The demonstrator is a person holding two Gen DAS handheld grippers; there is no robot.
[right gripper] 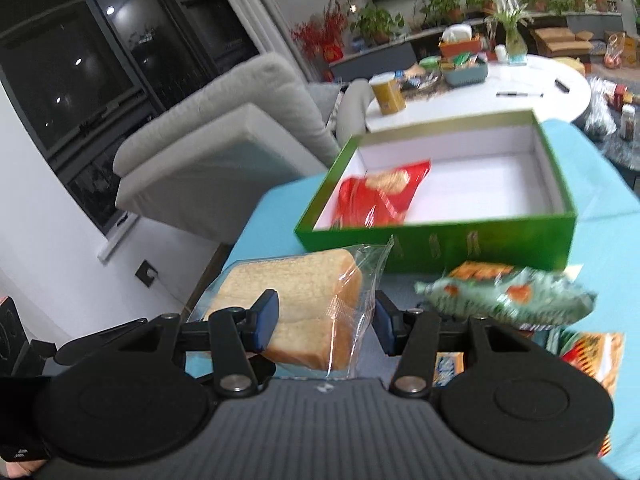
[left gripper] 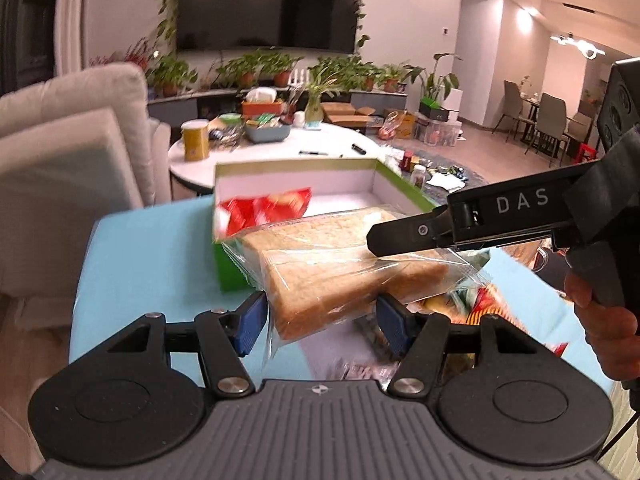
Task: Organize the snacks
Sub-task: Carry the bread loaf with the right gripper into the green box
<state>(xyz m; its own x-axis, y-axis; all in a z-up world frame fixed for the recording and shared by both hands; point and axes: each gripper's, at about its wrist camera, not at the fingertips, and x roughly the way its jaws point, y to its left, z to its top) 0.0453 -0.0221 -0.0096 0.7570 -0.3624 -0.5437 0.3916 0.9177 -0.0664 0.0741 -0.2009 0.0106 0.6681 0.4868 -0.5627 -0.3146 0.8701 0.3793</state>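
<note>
A clear bag of sliced bread (left gripper: pixel 340 268) hangs in the air in front of the green box (left gripper: pixel 230 272). Both grippers hold it. My left gripper (left gripper: pixel 320 320) is shut on its near end. My right gripper (right gripper: pixel 324 326) is shut on its other end, and its black fingers (left gripper: pixel 424 236) show from the right in the left wrist view. The bread (right gripper: pixel 296 300) also fills the right wrist view. The green box (right gripper: pixel 440 240) is open, white inside, with a red snack packet (right gripper: pixel 380 196) at its left end.
A blue cloth (right gripper: pixel 600 192) covers the table under the box. A green-white snack packet (right gripper: pixel 508 296) and orange packets (right gripper: pixel 596 356) lie to the right. A pale sofa (right gripper: pixel 224 136) stands on the left. A white round table (left gripper: pixel 280 148) with clutter stands behind.
</note>
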